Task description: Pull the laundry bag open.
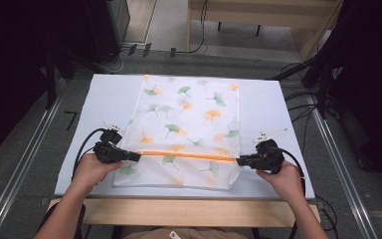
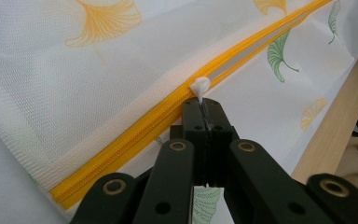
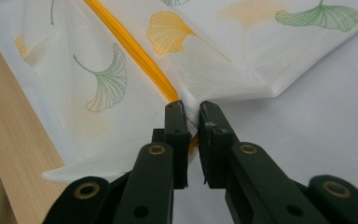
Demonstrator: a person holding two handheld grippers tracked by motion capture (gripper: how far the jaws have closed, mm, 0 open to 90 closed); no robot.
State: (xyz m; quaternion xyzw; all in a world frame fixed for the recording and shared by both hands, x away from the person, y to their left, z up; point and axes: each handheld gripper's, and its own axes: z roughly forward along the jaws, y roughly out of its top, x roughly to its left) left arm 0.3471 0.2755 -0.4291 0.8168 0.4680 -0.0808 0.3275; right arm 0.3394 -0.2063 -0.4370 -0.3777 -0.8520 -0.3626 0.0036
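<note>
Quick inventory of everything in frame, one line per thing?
mesh bag: 1, white with green and orange leaf print, flat on the table centre.
zipper: 1, orange-yellow, runs across the bag's near part.
zipper pull: 1, white, near the zipper's left end, pinched by the left gripper.
table: 1, white top with a wooden near edge.
cables: several, black, on the floor at right.
left gripper: 1, black, shut on the zipper pull.
right gripper: 1, black, shut on the bag's right edge at the zipper's end.
hands: 2, each holding a gripper.

Mesh bag [image 1: 186, 129] flat on table [image 1: 109, 94]; zipper [image 1: 186, 155] crosses near end, probably closed.
</note>
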